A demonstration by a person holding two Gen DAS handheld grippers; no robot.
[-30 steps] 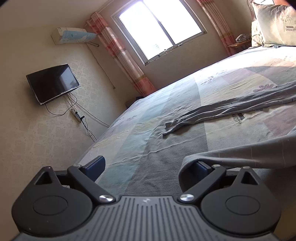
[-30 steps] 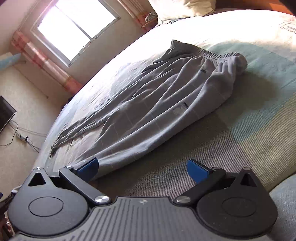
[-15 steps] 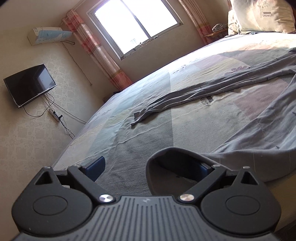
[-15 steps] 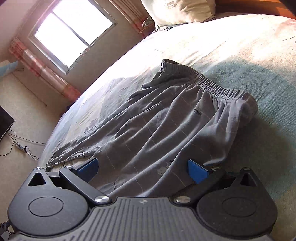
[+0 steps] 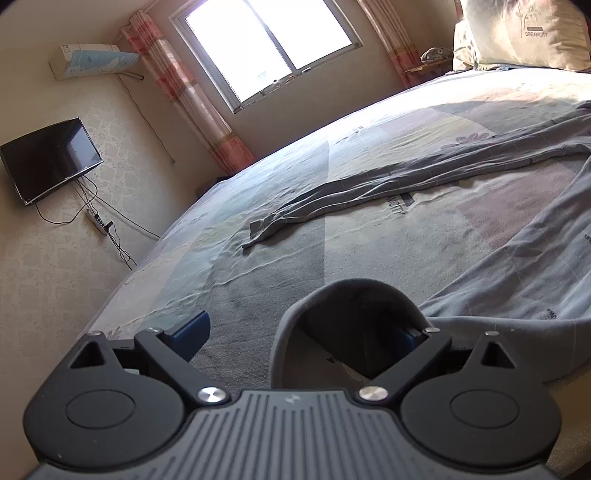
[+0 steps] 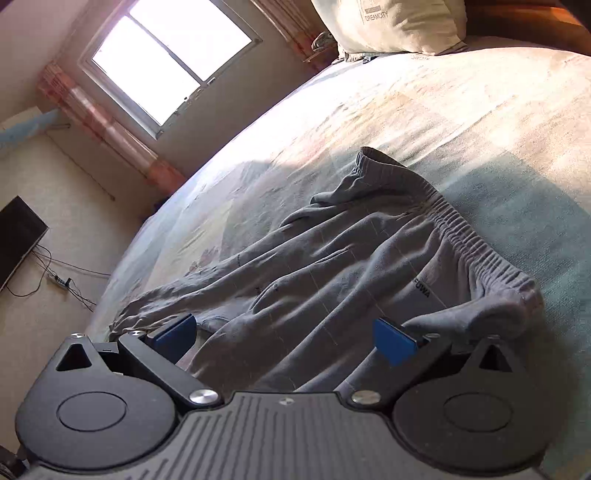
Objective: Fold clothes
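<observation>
Grey sweatpants (image 6: 351,266) lie spread on the bed, with the elastic waistband (image 6: 461,236) at the right. My right gripper (image 6: 284,338) hovers open low over the upper legs, its right finger close to the bunched waistband corner. In the left wrist view the far leg (image 5: 406,184) stretches flat across the bed. The near leg (image 5: 517,266) ends in an open cuff (image 5: 354,291) looped over the right finger of my left gripper (image 5: 299,336). That gripper is open, and its right pad is hidden inside the cuff.
The patterned bedspread (image 5: 258,277) drops off at its left edge to a wall with a mounted TV (image 5: 48,158) and loose cables. A pillow (image 6: 391,22) sits at the head of the bed, below it a window (image 5: 266,44) with curtains.
My right gripper has travelled from the leg end up towards the waistband. The cuff on my left gripper's right finger has spread into a wide open loop.
</observation>
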